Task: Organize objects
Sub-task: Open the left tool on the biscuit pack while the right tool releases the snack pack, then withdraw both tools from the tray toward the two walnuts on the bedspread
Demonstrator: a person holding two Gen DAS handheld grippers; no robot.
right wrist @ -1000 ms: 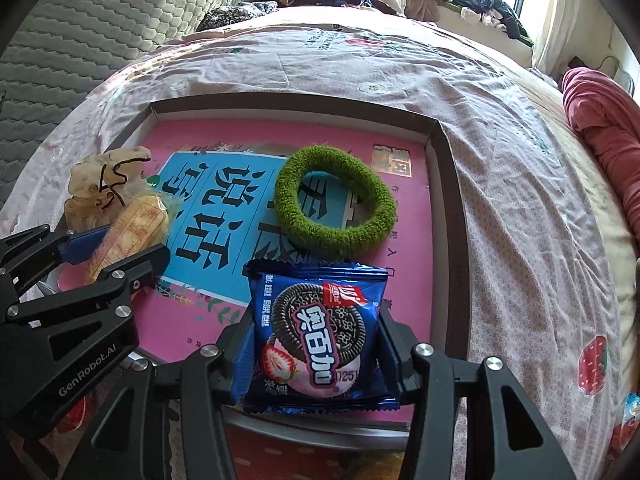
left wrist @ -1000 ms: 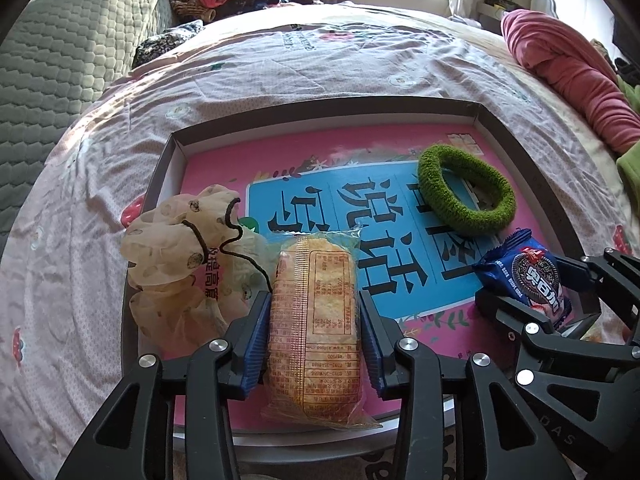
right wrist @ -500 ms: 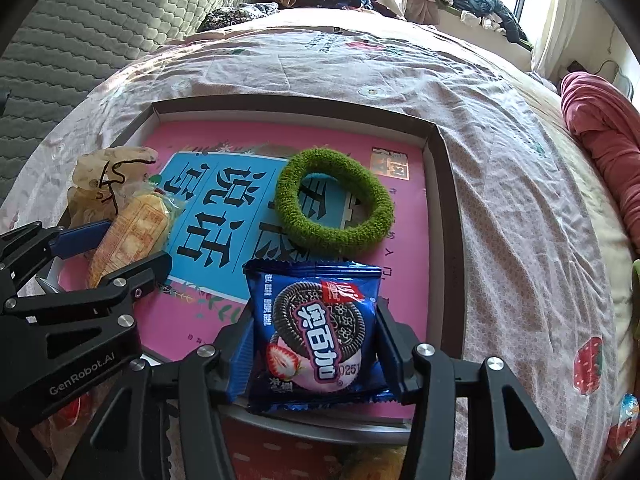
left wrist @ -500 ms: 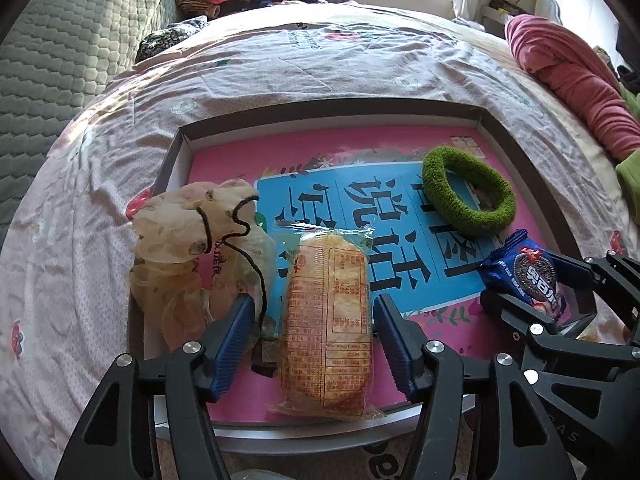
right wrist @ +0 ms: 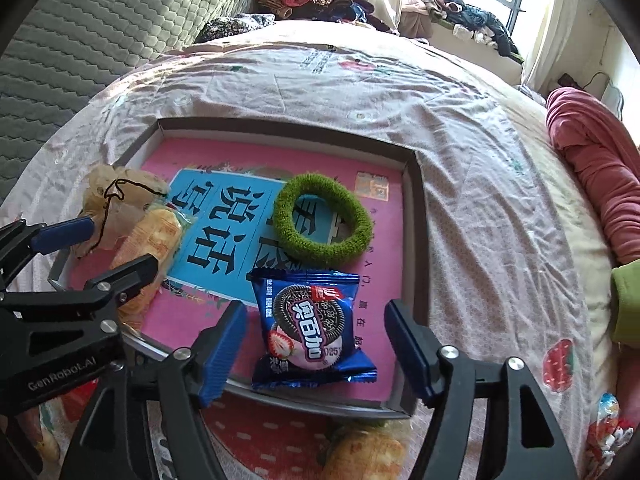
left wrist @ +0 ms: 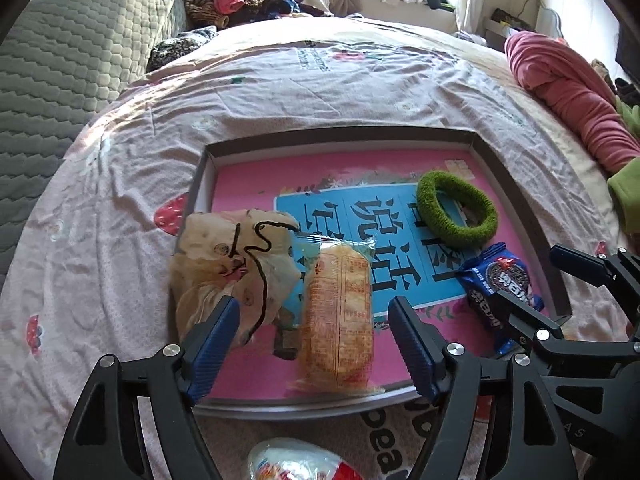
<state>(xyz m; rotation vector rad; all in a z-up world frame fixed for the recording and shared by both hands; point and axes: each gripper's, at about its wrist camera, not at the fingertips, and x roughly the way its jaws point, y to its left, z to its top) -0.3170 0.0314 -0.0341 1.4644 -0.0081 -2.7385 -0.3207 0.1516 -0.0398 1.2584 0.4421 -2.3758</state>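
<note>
Left gripper (left wrist: 314, 340) and right gripper (right wrist: 316, 346) jaws opening; cracker pack (left wrist: 338, 316) and cookie pack (right wrist: 310, 326), earlier pinched, now released, lying in tray (right wrist: 416, 240). Strawberry print (right wrist: 560, 364) seen by right wrist only.

"GenRobot.AI" stands in pale letters on the left gripper (right wrist: 120, 248); large black Chinese characters cover the tray's blue panel (right wrist: 224, 216).

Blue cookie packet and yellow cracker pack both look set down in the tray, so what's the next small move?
Probably lift both grippers clear. The left gripper is opening around the cracker pack, the right gripper around the cookie packet; both lie flat in the tray, no pads touching.
</note>
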